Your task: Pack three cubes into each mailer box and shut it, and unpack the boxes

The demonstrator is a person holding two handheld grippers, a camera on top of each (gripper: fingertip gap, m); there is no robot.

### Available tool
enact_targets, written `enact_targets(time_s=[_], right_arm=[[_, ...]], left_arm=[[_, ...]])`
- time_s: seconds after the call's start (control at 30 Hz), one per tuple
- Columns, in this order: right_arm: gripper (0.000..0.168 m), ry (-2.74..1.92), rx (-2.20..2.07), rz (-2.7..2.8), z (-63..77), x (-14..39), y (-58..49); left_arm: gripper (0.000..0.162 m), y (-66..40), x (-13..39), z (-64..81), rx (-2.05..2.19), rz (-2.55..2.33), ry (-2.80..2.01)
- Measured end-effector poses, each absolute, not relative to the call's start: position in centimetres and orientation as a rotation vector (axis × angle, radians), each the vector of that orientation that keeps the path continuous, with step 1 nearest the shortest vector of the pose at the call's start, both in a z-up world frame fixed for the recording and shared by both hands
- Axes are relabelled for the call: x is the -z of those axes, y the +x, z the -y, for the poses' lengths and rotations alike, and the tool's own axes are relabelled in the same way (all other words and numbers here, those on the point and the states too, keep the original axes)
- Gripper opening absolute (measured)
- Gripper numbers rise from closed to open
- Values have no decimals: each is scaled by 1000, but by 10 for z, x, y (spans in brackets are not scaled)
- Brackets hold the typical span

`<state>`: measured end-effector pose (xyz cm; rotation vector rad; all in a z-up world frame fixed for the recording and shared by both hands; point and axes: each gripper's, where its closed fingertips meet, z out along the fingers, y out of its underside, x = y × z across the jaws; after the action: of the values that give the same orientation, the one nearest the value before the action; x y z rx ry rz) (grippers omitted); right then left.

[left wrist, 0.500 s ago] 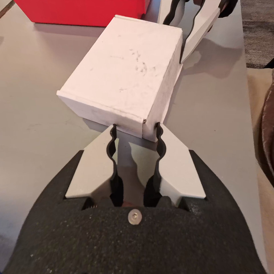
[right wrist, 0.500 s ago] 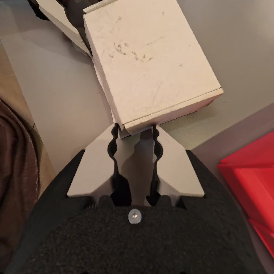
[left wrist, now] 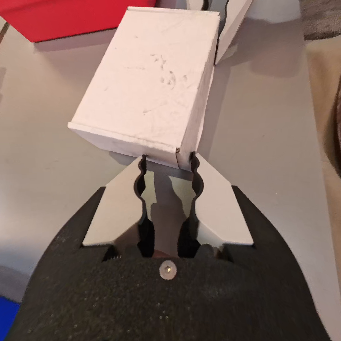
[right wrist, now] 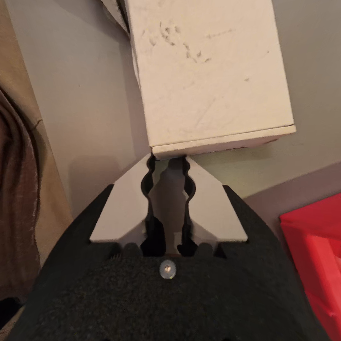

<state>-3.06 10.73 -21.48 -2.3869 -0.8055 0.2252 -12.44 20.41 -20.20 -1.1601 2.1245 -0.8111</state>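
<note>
Left wrist view: one white box (left wrist: 147,88) lies shut on the grey desk (left wrist: 36,166), lid up, marked with small dents and scuffs. Its long axis runs away from the camera, leaning a little to the right at the far end. The near short end faces the left gripper (left wrist: 168,158). This gripper's two fingers stand partly open, their tips at the near right corner of the box, one against the short front face and one at the right side; whether they press the card I cannot tell. At the far right corner of the box the right gripper (left wrist: 224,35) shows, one pale finger lying along the box's right side. One red bin (left wrist: 73,16) sits beyond the box toward the far left edge of the desk. A blue patch (left wrist: 7,317) shows at the bottom left corner; what it is I cannot tell.

Right wrist view: the same single box (right wrist: 212,83) runs lengthwise away from the camera, lid shut, its near short end at the right gripper (right wrist: 168,157). The fingers stand narrowly apart, tips at the box's near left corner, under its bottom edge. One red bin (right wrist: 313,249) lies at the right. Brown cloth (right wrist: 16,166) hangs past the desk's left edge.
</note>
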Motion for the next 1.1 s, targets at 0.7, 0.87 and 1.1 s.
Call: enact_targets(time_s=[0.7,0.87,1.1], right_arm=[[129,-2385,-160,633,-168,159,-73],[131,-2500,120,876,-205,182,-77],[138,-2587,230,1013,-227,209,-72]], left_arm=[[44,-132,212,-210,856,-2073,-1317],[34,-124,208,-203,883,-2067,-1278],[30,-119,208,-196,874,-2073,-1257]])
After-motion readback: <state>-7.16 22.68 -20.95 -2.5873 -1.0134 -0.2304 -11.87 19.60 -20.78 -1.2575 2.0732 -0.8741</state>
